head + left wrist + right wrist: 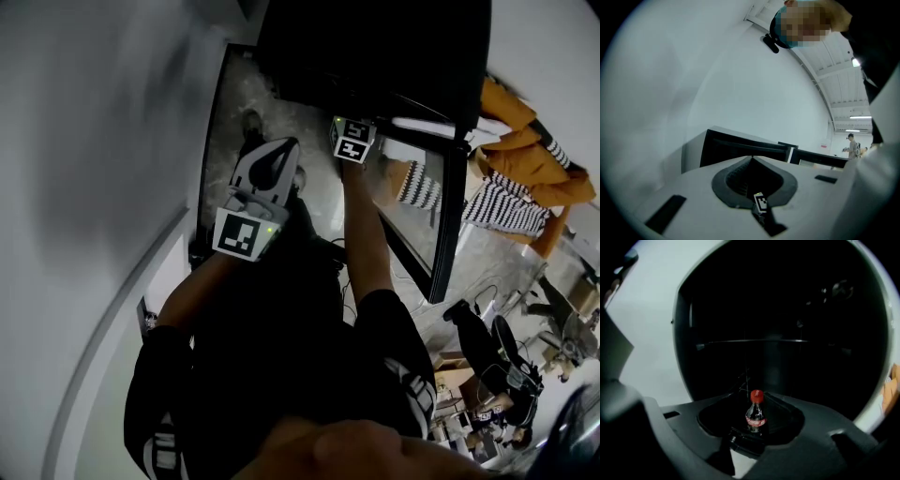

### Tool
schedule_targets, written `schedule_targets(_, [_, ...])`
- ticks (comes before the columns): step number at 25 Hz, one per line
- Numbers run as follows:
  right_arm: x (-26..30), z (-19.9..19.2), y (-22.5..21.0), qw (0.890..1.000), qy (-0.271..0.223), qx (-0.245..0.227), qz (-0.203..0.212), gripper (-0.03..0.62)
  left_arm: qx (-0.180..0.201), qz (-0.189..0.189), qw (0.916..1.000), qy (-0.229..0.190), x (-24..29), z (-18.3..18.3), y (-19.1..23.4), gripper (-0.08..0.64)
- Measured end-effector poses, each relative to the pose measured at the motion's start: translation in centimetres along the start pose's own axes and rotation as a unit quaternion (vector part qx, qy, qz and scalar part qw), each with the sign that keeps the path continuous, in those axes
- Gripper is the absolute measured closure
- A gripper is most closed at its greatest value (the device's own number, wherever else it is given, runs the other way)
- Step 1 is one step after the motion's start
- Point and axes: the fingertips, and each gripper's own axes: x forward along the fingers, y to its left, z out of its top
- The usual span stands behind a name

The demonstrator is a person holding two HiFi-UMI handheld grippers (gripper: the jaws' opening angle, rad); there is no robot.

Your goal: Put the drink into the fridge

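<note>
One cola bottle point(756, 413) upright, cap up.

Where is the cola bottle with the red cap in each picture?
Head view: not in it; the black fridge is at the top.
Left gripper view: not in it.
Right gripper view: the cola bottle stands upright, low in the middle, seen in the gap of the open right claw.
Shared landmark: the fridge, which shows in all three views.

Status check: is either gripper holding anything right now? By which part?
Nothing is held. The cola bottle stands in the fridge, seen between the right gripper's open fingers, untouched. The left gripper is shut and empty.
</note>
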Motion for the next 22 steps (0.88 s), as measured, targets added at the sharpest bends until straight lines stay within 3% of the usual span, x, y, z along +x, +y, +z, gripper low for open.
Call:
schedule_targets(15, [-12.3, 2.8, 0.4, 0.999, 0.004, 0.036, -0.007, 0.578, -0.004, -0.001, 0.9992, -0.039, -4.1, 2.5, -5.8, 0.555])
schedule_targets(22, [-17.3, 3.9, 0.8, 0.998, 0.02, 0.054, 0.009, 0.589, 0.014, 0.015, 0.9987, -0.047, -6.6, 3.1, -7.5, 0.555])
